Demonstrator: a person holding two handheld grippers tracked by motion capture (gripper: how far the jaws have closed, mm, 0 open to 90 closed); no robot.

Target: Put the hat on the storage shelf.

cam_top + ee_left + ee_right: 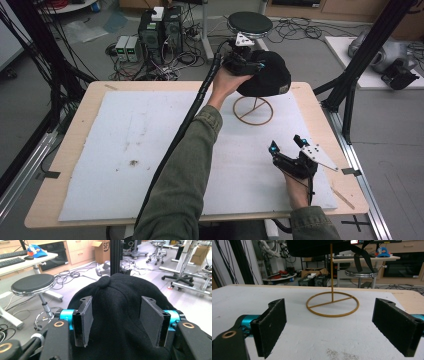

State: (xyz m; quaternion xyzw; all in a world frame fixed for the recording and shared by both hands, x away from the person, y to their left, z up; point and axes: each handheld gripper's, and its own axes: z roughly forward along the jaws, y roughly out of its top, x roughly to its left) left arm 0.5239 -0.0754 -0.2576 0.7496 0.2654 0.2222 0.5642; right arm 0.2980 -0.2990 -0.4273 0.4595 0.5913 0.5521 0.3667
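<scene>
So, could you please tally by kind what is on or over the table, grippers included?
Black cap: 1
Wire stand with ring base: 1
White mat: 1
Grippers: 2, left gripper at the cap, right gripper low over the mat
Total: 5

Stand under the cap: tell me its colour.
The stand is a yellowish tan, ring base and thin upright rod alike. It shows best in the right gripper view.

One black cap (265, 75), one wire stand (253, 111), two grippers, one table (75, 130).
</scene>
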